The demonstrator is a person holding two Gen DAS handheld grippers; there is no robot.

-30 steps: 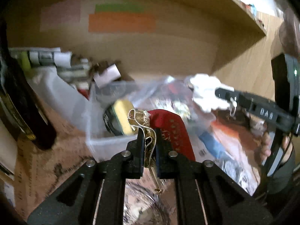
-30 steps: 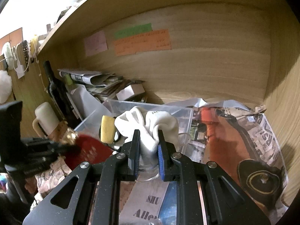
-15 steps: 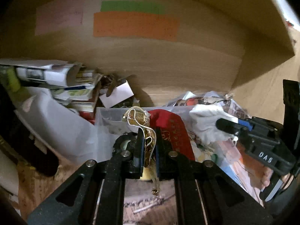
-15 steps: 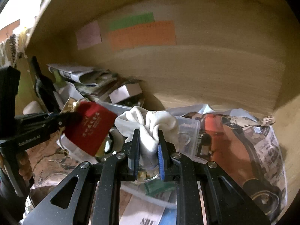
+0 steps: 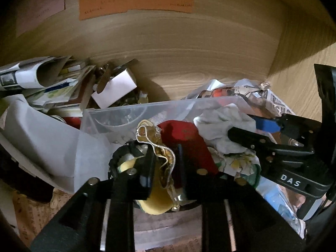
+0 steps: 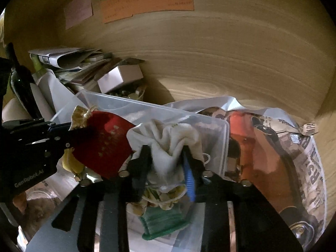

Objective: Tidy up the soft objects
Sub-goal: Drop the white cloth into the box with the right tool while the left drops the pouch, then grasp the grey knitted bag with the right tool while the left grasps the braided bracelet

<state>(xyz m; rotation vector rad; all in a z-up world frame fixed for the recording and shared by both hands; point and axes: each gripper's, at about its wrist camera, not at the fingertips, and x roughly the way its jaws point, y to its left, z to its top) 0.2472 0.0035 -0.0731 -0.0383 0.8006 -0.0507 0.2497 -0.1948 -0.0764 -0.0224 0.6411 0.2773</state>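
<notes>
A wooden shelf alcove surrounds me, its back panel (image 6: pixel 231 48) carrying an orange note (image 6: pixel 147 0), with newspaper (image 6: pixel 294 147) lining the shelf. Over the clear plastic bin (image 6: pixel 117 103), my left tool (image 5: pixel 166 159) is clamped on the gold-trimmed neck of a red pouch (image 5: pixel 184 134). Just beside it, my right tool (image 6: pixel 168 159) pinches a bunched white cloth (image 6: pixel 166 138), above a green-cuffed glove (image 6: pixel 166 222).

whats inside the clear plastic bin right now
Inside the clear plastic bin, under the held white cloth and red pouch, lie a green-cuffed glove and yellow sponge. The rest is covered.
</notes>
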